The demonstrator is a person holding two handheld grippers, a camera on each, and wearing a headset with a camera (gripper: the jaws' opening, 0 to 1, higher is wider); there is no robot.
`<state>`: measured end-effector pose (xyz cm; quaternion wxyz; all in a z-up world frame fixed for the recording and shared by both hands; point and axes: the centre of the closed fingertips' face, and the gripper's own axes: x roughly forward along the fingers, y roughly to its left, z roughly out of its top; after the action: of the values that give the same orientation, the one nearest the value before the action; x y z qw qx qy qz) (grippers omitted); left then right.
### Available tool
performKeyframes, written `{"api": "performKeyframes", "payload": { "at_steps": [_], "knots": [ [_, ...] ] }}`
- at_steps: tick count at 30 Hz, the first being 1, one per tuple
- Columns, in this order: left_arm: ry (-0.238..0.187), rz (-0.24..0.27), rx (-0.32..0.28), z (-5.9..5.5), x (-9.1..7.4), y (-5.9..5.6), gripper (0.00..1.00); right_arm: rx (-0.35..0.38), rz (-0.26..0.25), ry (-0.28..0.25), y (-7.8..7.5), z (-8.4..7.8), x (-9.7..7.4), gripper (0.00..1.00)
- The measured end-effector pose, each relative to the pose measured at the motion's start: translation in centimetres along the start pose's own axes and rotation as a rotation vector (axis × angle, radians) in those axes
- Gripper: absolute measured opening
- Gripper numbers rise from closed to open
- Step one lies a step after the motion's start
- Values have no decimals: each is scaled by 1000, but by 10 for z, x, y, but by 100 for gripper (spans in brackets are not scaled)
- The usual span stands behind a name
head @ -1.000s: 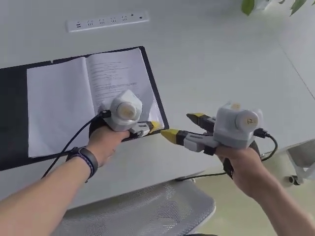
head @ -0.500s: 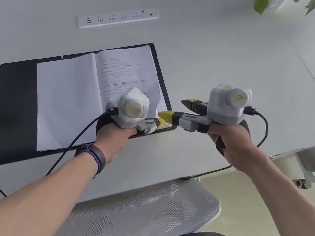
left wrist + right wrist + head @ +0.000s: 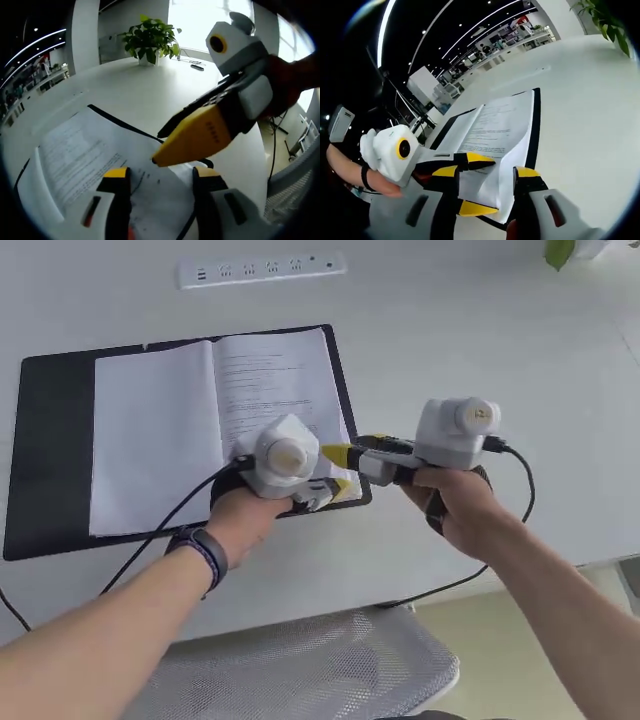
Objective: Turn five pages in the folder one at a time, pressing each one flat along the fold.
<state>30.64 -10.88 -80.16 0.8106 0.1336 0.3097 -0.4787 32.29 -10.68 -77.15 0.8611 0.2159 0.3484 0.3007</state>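
The black folder (image 3: 50, 455) lies open on the white table, with a blank left page (image 3: 150, 440) and a printed right page (image 3: 275, 380). My left gripper (image 3: 340, 490) rests at the printed page's lower right corner, jaws open over the sheet (image 3: 80, 155). My right gripper (image 3: 350, 448) reaches in from the right, open, just above the left one. In the right gripper view its open jaws straddle the page corner (image 3: 490, 185) and the left gripper's yellow tip (image 3: 475, 207). One right jaw (image 3: 195, 137) crosses the left gripper (image 3: 161, 172) view. The right gripper (image 3: 487, 172) holds nothing.
A white power strip (image 3: 262, 268) lies beyond the folder at the table's far side. A grey mesh chair (image 3: 300, 670) sits below the table's near edge. A potted plant (image 3: 150, 42) stands farther off on the table. Cables (image 3: 160, 530) trail from both grippers.
My right gripper has moved left from open table space to the folder's lower right corner, meeting the left gripper. The left gripper has stayed at the page corner.
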Motion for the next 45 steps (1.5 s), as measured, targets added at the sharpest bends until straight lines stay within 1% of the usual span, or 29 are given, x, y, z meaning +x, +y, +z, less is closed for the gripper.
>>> {"api": "performKeyframes", "payload": {
  "at_steps": [2, 4, 7, 10, 14, 17, 18, 22, 24, 26, 27, 30, 33, 36, 39, 45],
  "knots": [
    [0, 1, -3, -1, 1, 1, 50, 9, -5, 8, -2, -3, 4, 36],
    [2, 0, -5, -1, 1, 1, 50, 24, 0, 5, -3, -5, 7, 32],
    [3, 1, -6, -1, 2, 1, 50, 48, 4, 5, -3, -7, 10, 30],
    [3, 0, -9, -2, 2, 2, 50, 58, 8, 5, -3, -9, 13, 24],
    [3, 0, -13, -3, 3, 2, 49, 62, 6, 2, -3, -10, 14, 15],
    [3, -1, -14, -3, 4, 2, 50, 65, -6, -1, -6, -10, 13, 10],
    [3, -4, -17, -3, 4, 3, 50, 68, -11, -3, -7, -10, 12, 6],
    [9, -18, -33, -2, 3, 2, 52, 88, -16, -3, -10, -11, 11, 4],
    [8, -26, -61, -1, 2, 0, 54, 90, -20, -1, -11, -12, 10, 3],
    [10, -20, -66, -2, 1, 2, 58, 93, -24, 2, -12, -13, 9, 3],
    [11, -23, -71, -2, -2, 0, 58, 94, -23, 1, -12, -13, 9, 3],
    [21, -27, -54, -3, -4, -3, 59, 104, -26, -6, -12, -13, 7, 1],
    [15, -29, -59, -1, -9, -3, 60, 114, -31, -12, -12, -14, 6, 0],
    [3, -23, -55, 4, -15, 0, 60, 130, -34, -16, -12, -13, 5, 0],
    [-8, -14, -60, 7, -23, 4, 61, 128, -43, -15, -12, -13, 4, 0],
    [-13, -3, -55, 8, -38, 13, 63, 125, -40, -27, -6, -5, 2, 0]
  ]
}}
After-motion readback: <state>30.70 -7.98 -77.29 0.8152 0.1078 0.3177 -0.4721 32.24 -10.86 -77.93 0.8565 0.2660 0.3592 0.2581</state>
